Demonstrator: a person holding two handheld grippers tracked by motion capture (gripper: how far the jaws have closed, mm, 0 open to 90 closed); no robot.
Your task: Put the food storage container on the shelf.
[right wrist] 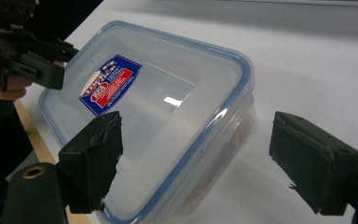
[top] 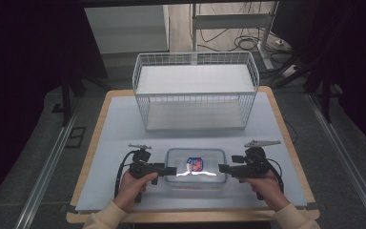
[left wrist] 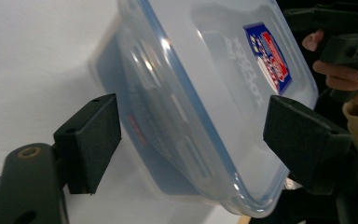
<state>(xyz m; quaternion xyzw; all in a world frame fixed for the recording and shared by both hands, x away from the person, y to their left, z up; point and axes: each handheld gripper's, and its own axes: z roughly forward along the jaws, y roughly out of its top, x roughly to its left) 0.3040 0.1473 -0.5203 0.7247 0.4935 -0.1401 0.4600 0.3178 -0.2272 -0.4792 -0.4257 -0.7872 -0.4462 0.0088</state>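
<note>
I hold both grippers at a clear, blue-sealed plastic lidded container (top: 196, 168) on the white table (top: 114, 129) — one at each end. The left gripper (top: 170, 170) is spread wide; the right gripper (top: 223, 168) gapes too.

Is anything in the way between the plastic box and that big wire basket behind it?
Nothing visible is. The plastic box sits near the table's front edge between the left hand-held gripper and right hand-held gripper, and only bare white table cover lies between it and the wire basket.

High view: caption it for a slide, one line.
Two hand-held grippers, left and right, flank a clear plastic lidded container before a white wire basket.
</note>
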